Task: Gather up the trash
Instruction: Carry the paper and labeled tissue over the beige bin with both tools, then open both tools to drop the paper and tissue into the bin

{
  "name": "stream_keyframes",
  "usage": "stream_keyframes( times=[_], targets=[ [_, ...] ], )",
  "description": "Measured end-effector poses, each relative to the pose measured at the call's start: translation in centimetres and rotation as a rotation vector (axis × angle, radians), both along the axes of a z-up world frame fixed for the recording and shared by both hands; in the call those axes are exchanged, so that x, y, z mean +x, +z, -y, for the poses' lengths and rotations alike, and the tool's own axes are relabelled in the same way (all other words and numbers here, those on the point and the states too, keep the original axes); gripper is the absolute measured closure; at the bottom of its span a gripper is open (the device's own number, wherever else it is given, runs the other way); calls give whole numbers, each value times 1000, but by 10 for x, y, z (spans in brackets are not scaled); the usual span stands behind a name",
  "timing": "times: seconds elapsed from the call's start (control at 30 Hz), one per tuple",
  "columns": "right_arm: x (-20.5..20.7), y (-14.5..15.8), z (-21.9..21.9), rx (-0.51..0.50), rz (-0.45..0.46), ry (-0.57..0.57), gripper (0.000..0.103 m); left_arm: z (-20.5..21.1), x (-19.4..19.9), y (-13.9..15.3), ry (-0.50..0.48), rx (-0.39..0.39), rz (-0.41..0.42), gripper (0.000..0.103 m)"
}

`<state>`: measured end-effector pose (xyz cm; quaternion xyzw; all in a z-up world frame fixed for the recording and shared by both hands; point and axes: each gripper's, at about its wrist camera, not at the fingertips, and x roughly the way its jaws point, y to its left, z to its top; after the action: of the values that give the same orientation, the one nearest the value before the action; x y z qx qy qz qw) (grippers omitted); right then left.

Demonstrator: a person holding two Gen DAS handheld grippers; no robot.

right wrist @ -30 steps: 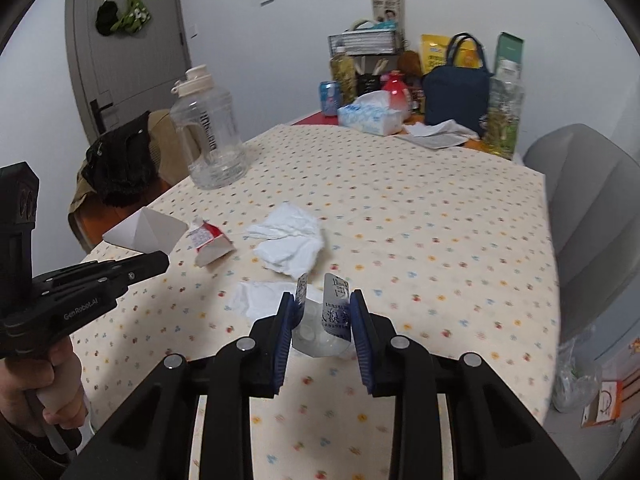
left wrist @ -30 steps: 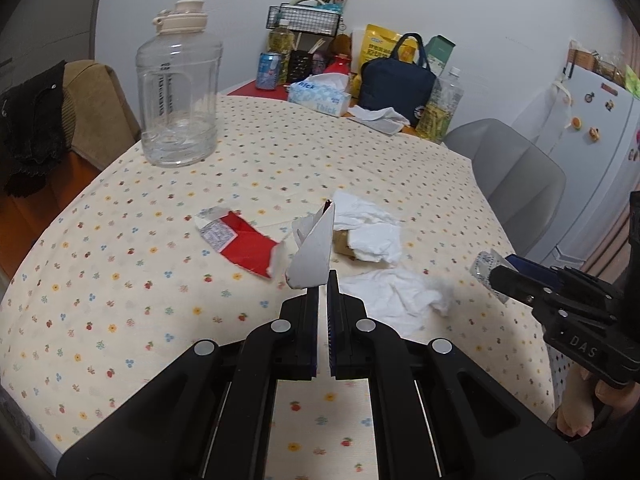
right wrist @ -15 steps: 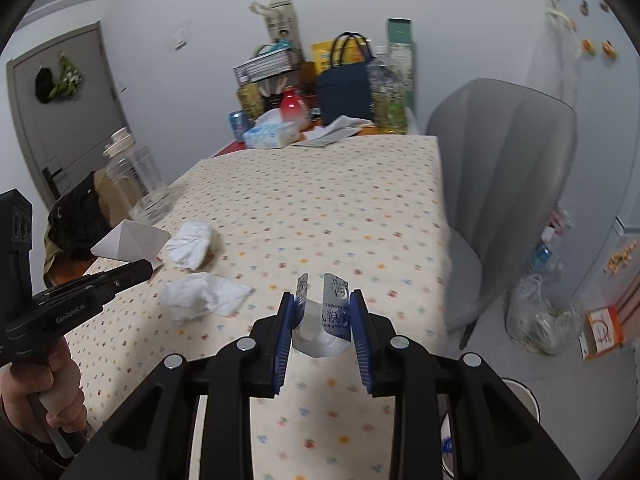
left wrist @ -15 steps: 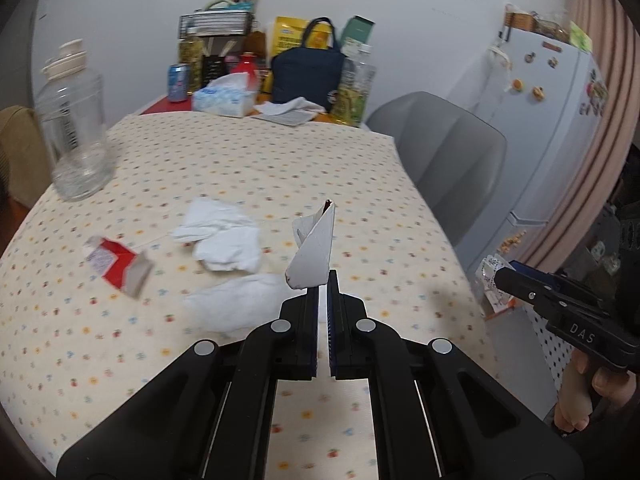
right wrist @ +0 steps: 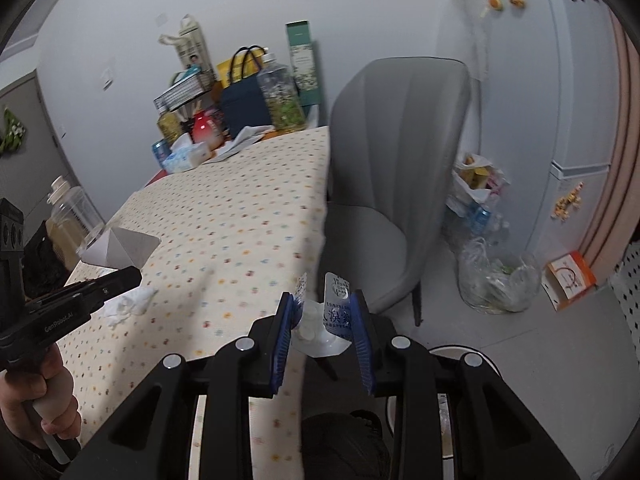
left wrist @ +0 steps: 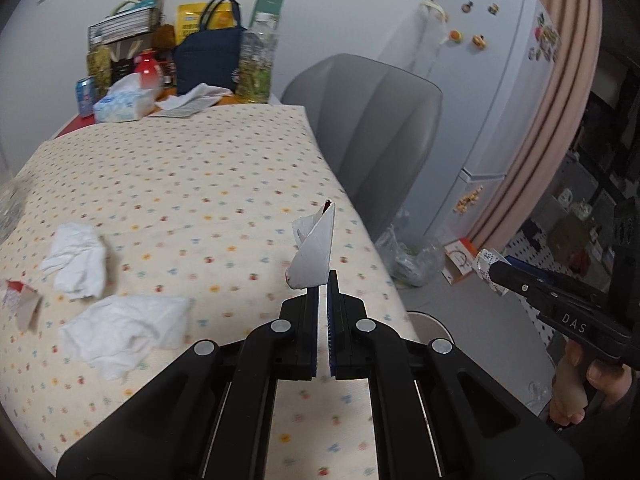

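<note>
My left gripper is shut on a folded white and red carton scrap, held above the table's right edge; it also shows in the right wrist view. My right gripper is shut on a clear blue-printed plastic wrapper, held beyond the table edge over the floor; the wrapper shows in the left wrist view. Two crumpled white tissues and a red and white wrapper scrap lie on the dotted tablecloth.
A grey chair stands by the table's right side. A round white bin rim shows below my right gripper. A clear bag of rubbish and an orange box lie on the floor by the white fridge. Bags, bottles and a tissue box crowd the table's far end.
Both grippers have swung to the right with their scraps, from over the table toward its right edge and the floor. The chair, fridge and floor rubbish have come into view.
</note>
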<state>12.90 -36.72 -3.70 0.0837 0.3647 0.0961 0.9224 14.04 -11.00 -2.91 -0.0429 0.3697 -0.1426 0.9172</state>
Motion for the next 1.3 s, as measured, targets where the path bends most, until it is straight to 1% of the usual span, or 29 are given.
stream_keyframes(
  times=[0.23,0.3,0.37,0.4,0.47,0.53,0.63,0.73,0.8,0.9,1.13,1.3],
  targets=[
    [-2,-24,51,16,-49,-91,73,57,14,-9,-93,27,-27,99],
    [-2,-32,65,23,-61,-119,69,71,16,-12,-119,37,-36,99],
    [0,-40,76,18,-69,-147,63,86,19,-15,-144,49,-45,99],
    [0,-44,81,12,-74,-163,50,91,20,-16,-152,53,-48,99],
    [0,-54,95,25,-84,-191,36,105,22,-19,-173,64,-54,99],
    [-3,-61,109,34,-90,-217,35,116,23,-21,-190,75,-59,99],
    [-10,-69,132,51,-101,-265,30,131,26,-26,-213,89,-74,99],
    [-17,-73,150,57,-103,-300,27,148,28,-33,-239,100,-91,99],
    [-23,-76,160,56,-107,-324,23,160,29,-37,-259,107,-102,99],
    [-30,-77,174,47,-105,-354,18,183,30,-44,-296,118,-119,99],
    [-49,-77,210,58,-101,-436,18,230,27,-55,-389,131,-147,98],
    [-57,-76,222,57,-92,-471,18,265,24,-67,-453,138,-189,98]
  ],
)
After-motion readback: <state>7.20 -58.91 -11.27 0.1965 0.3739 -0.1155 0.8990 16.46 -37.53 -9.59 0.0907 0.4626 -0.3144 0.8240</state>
